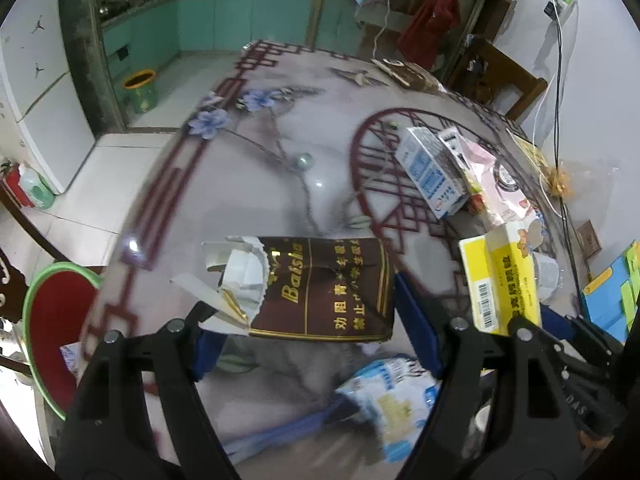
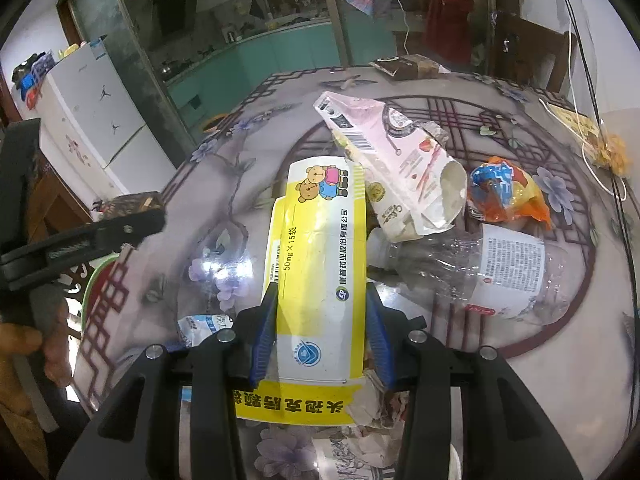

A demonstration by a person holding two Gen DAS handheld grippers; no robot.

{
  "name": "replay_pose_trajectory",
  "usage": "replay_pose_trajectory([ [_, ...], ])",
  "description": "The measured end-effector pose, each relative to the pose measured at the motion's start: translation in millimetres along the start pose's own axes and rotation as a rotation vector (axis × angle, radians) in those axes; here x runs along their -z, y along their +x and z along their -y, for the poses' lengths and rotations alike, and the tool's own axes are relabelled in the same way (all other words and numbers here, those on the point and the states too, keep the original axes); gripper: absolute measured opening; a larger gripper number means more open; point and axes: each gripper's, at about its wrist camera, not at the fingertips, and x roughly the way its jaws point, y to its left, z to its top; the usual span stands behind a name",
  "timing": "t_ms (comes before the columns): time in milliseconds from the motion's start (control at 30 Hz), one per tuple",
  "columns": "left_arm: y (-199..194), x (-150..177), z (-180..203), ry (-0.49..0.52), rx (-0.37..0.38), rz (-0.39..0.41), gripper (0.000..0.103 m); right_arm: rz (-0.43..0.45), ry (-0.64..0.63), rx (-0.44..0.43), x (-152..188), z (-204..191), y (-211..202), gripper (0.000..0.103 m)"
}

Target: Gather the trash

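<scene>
Above the glass-topped table [image 2: 500, 364], right gripper [image 2: 320, 332] pinches the yellow medicine box [image 2: 320, 248] by its long sides; left gripper [image 1: 304, 320] clamps the brown Baisha cigarette pack [image 1: 320, 288]. Both look light and crushable.

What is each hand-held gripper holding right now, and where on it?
The right hand-held gripper clamps the yellow-and-white medicine box across its long sides, near its lower end. The left hand-held gripper holds the brown cigarette pack by its two ends.

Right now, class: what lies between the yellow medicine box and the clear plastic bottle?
In the right wrist view, the torn pink carton lies between the yellow medicine box and the clear plastic bottle.
</scene>
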Motion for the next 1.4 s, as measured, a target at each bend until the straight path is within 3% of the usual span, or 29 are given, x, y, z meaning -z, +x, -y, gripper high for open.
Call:
replay_pose_trajectory([
  [433,-45,14,-48,-0.003,-0.011,0.059,0.074,0.063,-0.060,0.045,7,-26,-15,0.040],
  [800,-68,27,-81,-0.018,-0.034,0.092,0.074,0.155,-0.028,0.049,22,-59,-42,0.040],
  [967,-75,32,-90,-0.016,-0.050,0.105,0.074,0.168,0.013,0.029,22,-64,-50,0.040],
  [1400,-99,38,-114,-0.009,-0.097,0.180,0.074,0.184,-0.046,0.036,23,-97,-54,0.040],
])
